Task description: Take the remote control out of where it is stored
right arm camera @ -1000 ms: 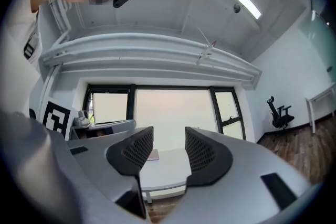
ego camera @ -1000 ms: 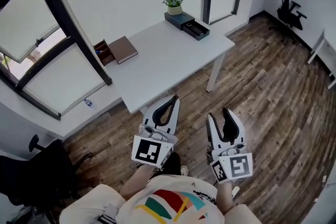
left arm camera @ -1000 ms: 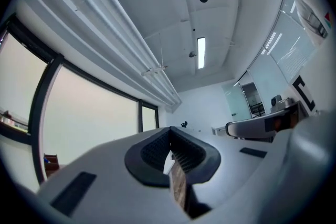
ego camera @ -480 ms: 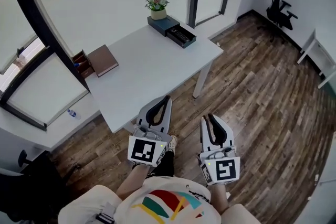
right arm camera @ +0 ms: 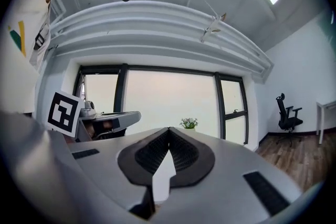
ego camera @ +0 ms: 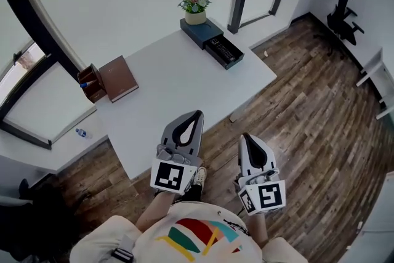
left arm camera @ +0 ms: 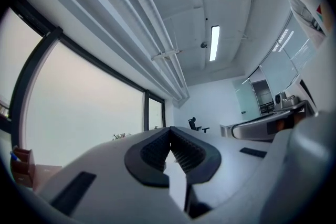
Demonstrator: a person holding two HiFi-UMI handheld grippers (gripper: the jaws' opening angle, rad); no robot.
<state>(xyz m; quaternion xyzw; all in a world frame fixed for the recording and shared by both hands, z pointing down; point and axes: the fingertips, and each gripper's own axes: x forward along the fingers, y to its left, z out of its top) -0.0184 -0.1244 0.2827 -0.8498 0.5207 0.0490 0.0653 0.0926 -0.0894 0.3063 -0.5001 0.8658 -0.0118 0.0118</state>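
Empty-handed at the desk's near edge: my left gripper (ego camera: 196,114) and right gripper (ego camera: 245,138) hover there, open wood floor (ego camera: 308,114) to the right.
Left jaws are together; right jaws have just closed on nothing. The dark, slim remote control (ego camera: 222,50) lies in the open drawer (ego camera: 233,63) at the far corner of the white desk (ego camera: 166,95).

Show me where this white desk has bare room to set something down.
The desk is bare across its whole middle and near edge, between the brown notebook and the open drawer. Crowded spots: the far corner with the plant and dark box, and the left edge by the pen holder.
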